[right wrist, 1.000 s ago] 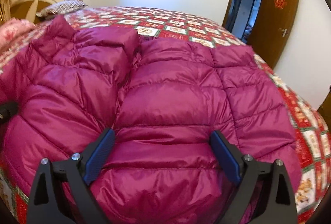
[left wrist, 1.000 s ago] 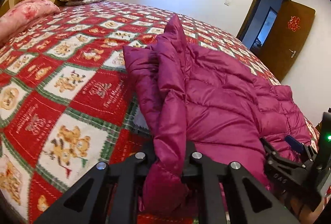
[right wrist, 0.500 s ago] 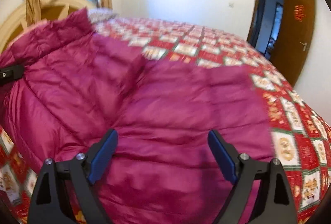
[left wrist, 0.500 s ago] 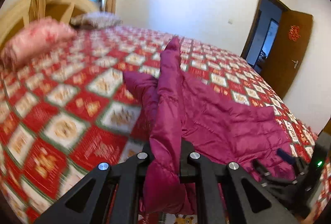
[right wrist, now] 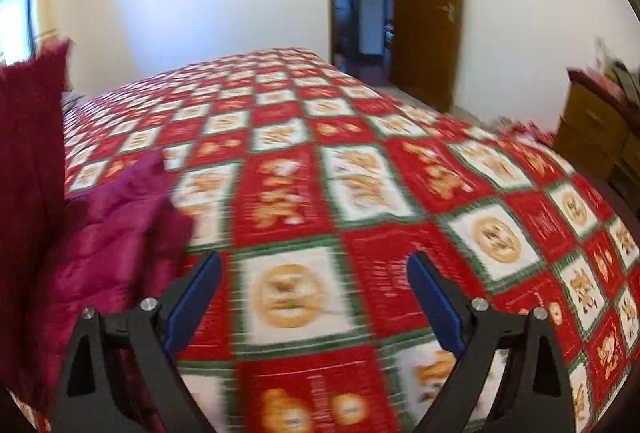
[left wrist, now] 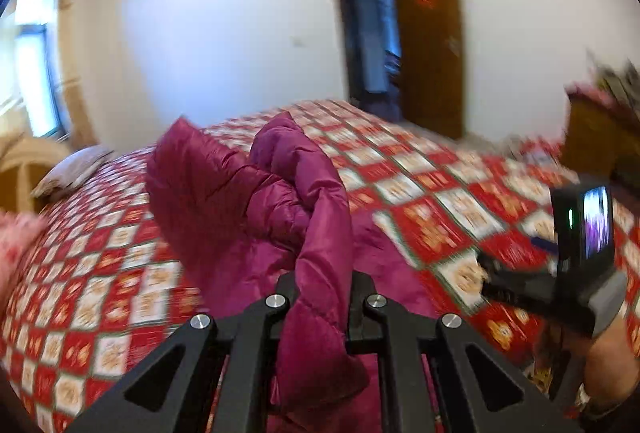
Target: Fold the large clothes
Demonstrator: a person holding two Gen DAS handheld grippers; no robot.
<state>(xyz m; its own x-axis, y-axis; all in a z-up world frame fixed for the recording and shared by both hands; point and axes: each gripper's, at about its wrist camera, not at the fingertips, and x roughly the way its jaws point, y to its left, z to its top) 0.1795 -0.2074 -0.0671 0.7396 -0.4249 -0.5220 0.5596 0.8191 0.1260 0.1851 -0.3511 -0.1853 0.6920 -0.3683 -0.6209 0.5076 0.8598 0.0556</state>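
A magenta puffer jacket point(left wrist: 256, 201) lies bunched on the bed with the red, white and green checked quilt point(left wrist: 432, 201). My left gripper point(left wrist: 325, 285) is shut on a fold of the jacket's edge and holds it lifted, so the cloth drapes over the jaws. My right gripper point(right wrist: 314, 293) is open and empty above bare quilt point(right wrist: 360, 173); the jacket point(right wrist: 108, 233) lies just left of its left finger. The right gripper also shows at the right edge of the left wrist view point(left wrist: 560, 273). Both views are motion-blurred.
A white wall stands behind the bed. An open brown door point(left wrist: 432, 41) and dark doorway are at the back right. A wooden dresser point(right wrist: 600, 129) stands at the right. Pillows point(left wrist: 68, 169) and a window point(left wrist: 36, 73) are at the left.
My left gripper has lifted and swung the jacket, which has bunched up toward the left. My right gripper has moved right, off the jacket, and now hangs over bare quilt.
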